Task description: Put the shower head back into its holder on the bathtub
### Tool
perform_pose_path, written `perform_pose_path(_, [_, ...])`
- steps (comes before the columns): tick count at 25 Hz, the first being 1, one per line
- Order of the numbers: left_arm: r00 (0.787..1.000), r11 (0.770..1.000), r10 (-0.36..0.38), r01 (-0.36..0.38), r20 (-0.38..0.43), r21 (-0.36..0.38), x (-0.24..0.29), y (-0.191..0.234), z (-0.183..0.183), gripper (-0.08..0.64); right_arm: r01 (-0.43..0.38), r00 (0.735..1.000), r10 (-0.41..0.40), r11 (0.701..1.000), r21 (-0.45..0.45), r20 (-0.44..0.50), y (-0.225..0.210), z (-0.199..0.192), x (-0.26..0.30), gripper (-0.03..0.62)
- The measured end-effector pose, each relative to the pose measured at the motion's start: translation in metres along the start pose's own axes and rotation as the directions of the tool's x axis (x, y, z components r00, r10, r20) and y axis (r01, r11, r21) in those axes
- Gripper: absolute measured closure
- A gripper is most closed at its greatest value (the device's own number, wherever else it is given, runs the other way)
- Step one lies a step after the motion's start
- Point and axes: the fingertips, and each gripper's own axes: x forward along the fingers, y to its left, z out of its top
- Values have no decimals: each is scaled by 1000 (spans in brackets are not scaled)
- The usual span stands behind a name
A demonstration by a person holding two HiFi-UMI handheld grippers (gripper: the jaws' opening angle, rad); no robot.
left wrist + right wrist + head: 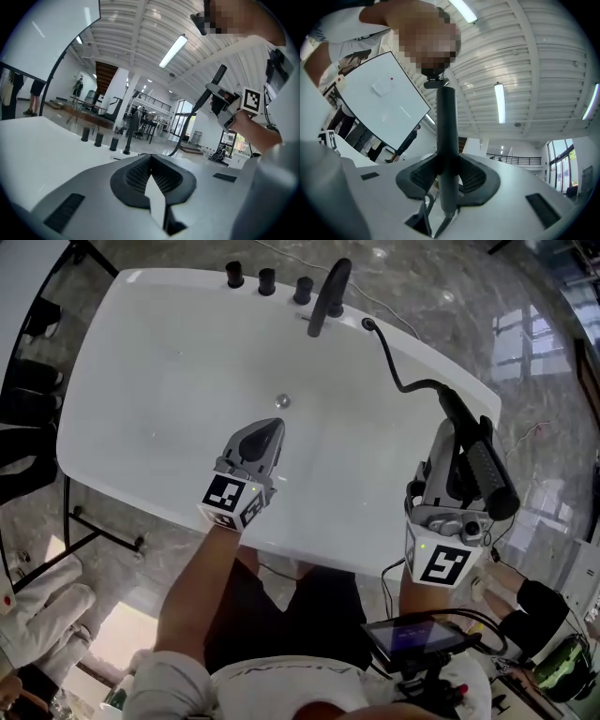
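On right gripper (pixel 447 172), square marker (pixel 441 564)

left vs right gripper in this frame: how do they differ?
Load: the right gripper is shut on the shower head; the left gripper is shut on nothing.
Aim: the left gripper looks about level across the bathtub at the taps; the right gripper tilts up toward the ceiling.
Place: in the head view, the left gripper is over the bathtub's middle, the right gripper near its right end.
Shared: same grey two-jaw build.
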Motion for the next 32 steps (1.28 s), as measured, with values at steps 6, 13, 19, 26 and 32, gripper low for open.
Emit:
perform_pose_path(6, [1000,1000,-15,15,26,7,19,-8,21,543,31,996,-31,999,-7,82,-35,3,38,451])
perform_pose_path(13, [999,1000,-28,28,33,0,36,-14,21,543,16,994,-18,1000,16,107,-53,-30,83,451])
perform_pose_path(19, [999,999,-32,32,26,11,39,-13,11,543,-8,998,2,994,106,61,-52,-89,116,451])
perform_pose_path(26, [1000,1000,-7,8,12,-19,44,0,-16,543,-43,994,65,973,229,-89,-39,-192,147,451])
perform_pose_path(32, [1000,1000,13,-13,-6,-20,43,13,-40,543,-22,975,91,947,320,-203,-27,-270,158,451])
